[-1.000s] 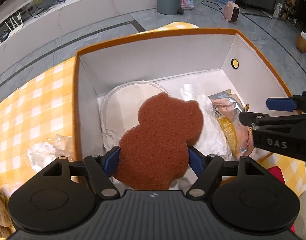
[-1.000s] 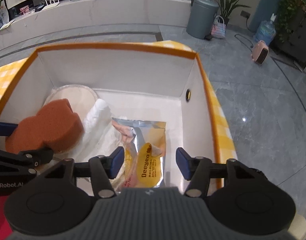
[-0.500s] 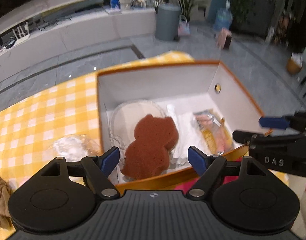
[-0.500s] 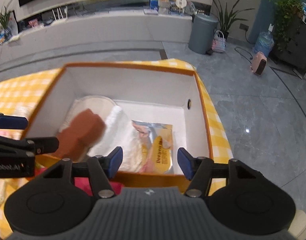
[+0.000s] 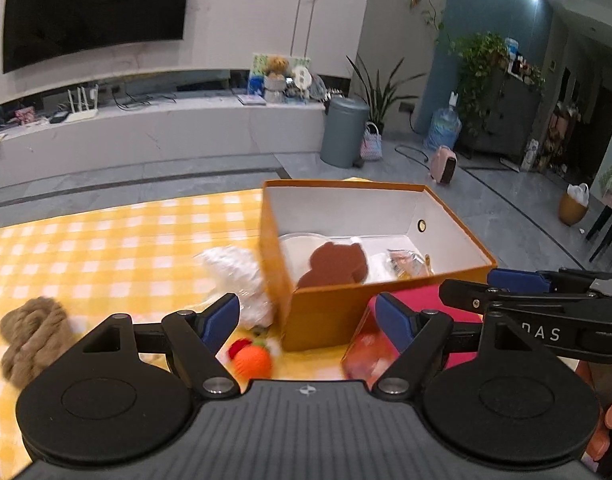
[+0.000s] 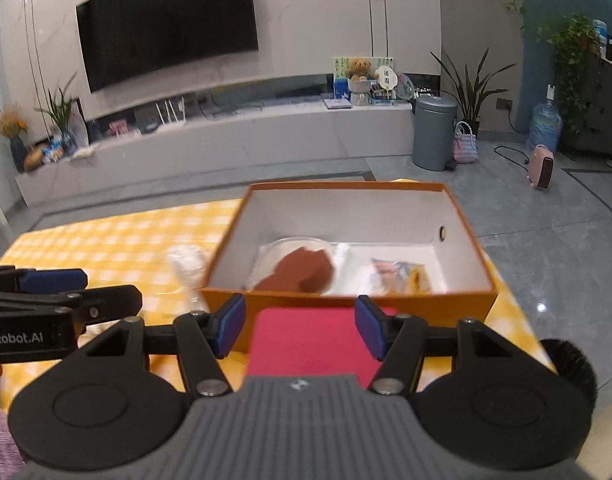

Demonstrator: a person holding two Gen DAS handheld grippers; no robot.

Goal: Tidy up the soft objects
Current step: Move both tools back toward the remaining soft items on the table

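Observation:
An orange box (image 5: 325, 320) with a white inside stands on the yellow checked tablecloth (image 5: 106, 248); it also shows in the right wrist view (image 6: 345, 304). A brown bear-shaped sponge (image 5: 333, 266) (image 6: 302, 272) lies inside, beside a white cloth and a foil snack packet (image 5: 407, 264) (image 6: 401, 276). My left gripper (image 5: 307, 320) is open and empty, pulled back in front of the box. My right gripper (image 6: 300, 328) is open and empty above a red pouch (image 6: 313, 344).
On the cloth left of the box lie a crumpled clear plastic bag (image 5: 238, 276), a small orange knitted toy (image 5: 252, 358) and a brown fluffy item (image 5: 34, 336). A black furry thing (image 6: 569, 364) sits at the table's right edge. Grey floor lies beyond.
My left gripper opened and let the brown sponge go into the box. Both grippers drew back and up, away from the box.

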